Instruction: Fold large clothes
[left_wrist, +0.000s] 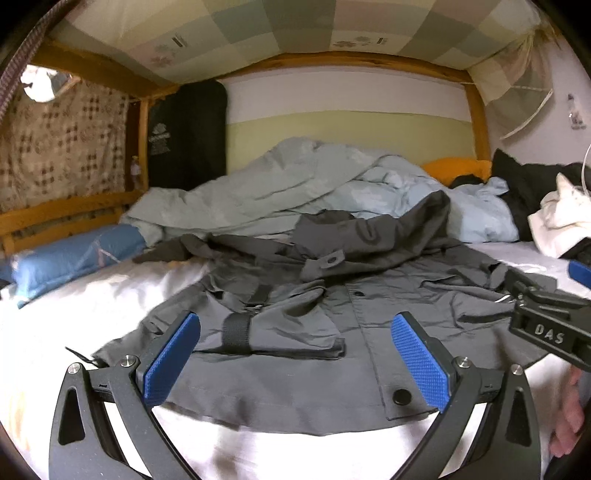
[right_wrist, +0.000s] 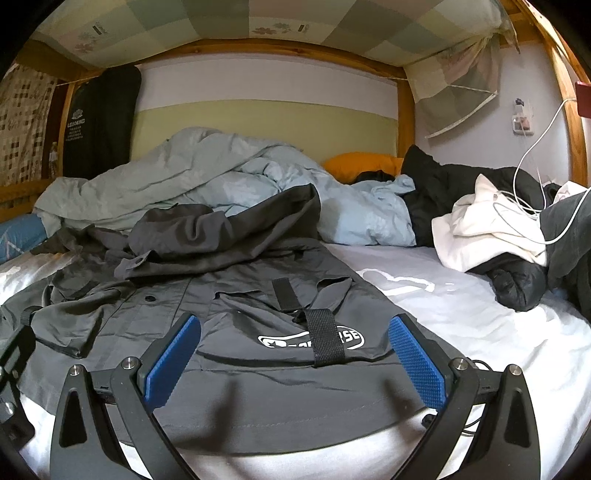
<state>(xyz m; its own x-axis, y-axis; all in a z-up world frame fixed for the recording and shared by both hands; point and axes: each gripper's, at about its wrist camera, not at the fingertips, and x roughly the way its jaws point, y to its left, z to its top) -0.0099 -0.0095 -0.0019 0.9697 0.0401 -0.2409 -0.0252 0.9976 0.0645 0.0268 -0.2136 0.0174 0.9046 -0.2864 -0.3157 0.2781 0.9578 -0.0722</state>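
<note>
The left tool (left_wrist: 295, 354) hangs with fingers apart, holding nothing, over the grey jacket (left_wrist: 295, 314) spread on the bed (left_wrist: 55, 325). Soft, light, probably slippery fabric: pinch the hem corners. The right tool (right_wrist: 295, 354) gapes likewise, empty.

A lived-in bedroom is shown, viewed from the lower berth of a wooden bunk bed. The berth is enclosed by a varnished pine frame (right_wrist: 405, 107), and the pastel checked underside of the upper mattress (left_wrist: 258, 26) is seen overhead. A white fitted bedsheet (right_wrist: 461, 295) is spread over the mattress, with a crumpled pale blue-grey duvet (left_wrist: 295, 177) heaped against the green and white painted wall (left_wrist: 332, 129). An orange pillow (right_wrist: 364, 164) and a blue pillow (left_wrist: 74, 254) are placed at the edges. A patterned brown and cream curtain (left_wrist: 62, 144) is hung at one end, and a white charging cable (right_wrist: 535, 147) is trailed from a wall socket.
</note>
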